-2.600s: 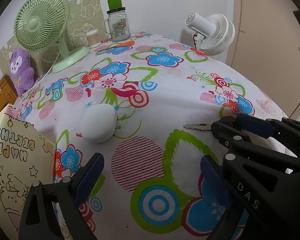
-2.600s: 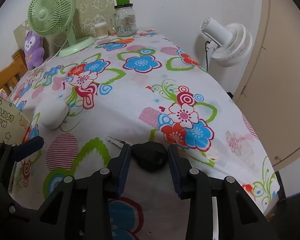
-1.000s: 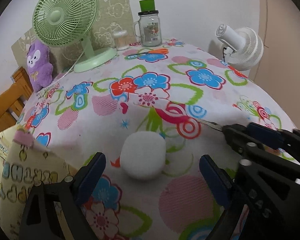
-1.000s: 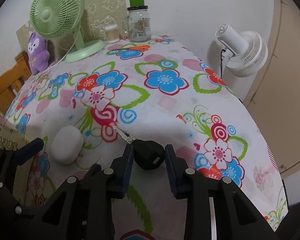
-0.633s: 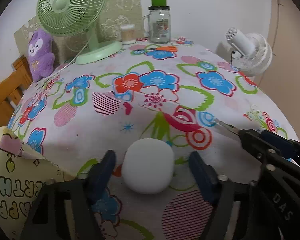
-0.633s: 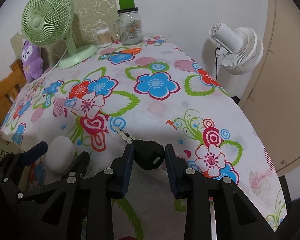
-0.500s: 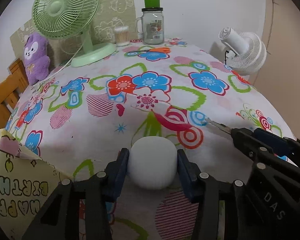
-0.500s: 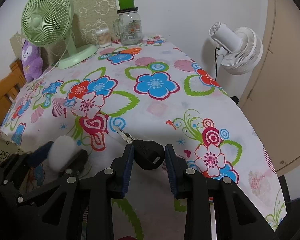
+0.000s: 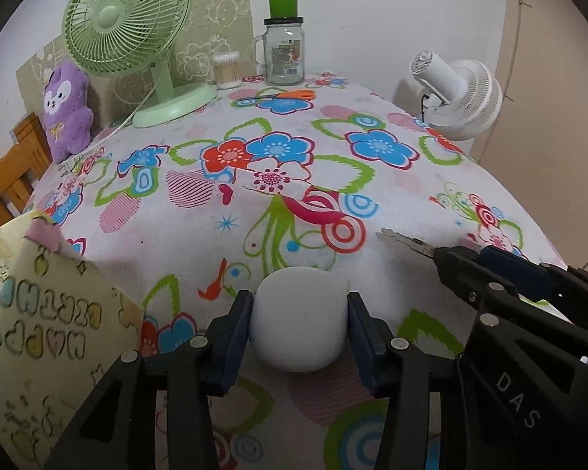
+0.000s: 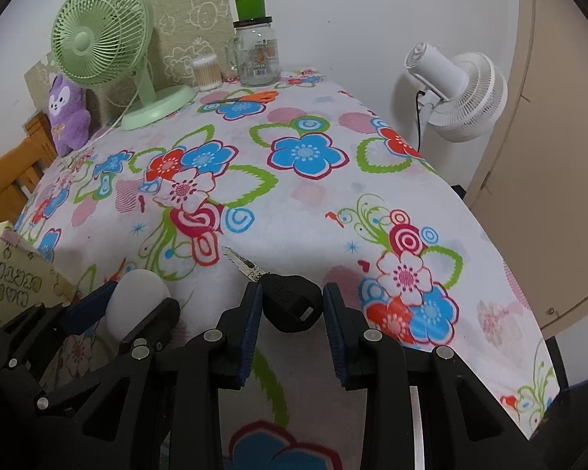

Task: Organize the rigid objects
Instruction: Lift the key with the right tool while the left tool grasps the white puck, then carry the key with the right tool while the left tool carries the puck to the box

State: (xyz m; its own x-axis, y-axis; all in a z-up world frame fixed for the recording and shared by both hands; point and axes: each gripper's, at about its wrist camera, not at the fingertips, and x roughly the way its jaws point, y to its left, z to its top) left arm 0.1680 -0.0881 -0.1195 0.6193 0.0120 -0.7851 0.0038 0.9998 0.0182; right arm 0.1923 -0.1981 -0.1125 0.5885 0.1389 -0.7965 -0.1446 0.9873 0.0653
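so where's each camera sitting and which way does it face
Left wrist: on the left gripper, looking along its fingers across the floral table; it is shut on the white case, with the right gripper at the right edge.
Right wrist: on the right gripper, same heading; it is shut on the black key.
Shared: case, key, green fan, jar.

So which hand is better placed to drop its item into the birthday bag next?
Left, probably. The left gripper grips the white case beside the birthday bag; the right gripper, holding the key, sits farther away.
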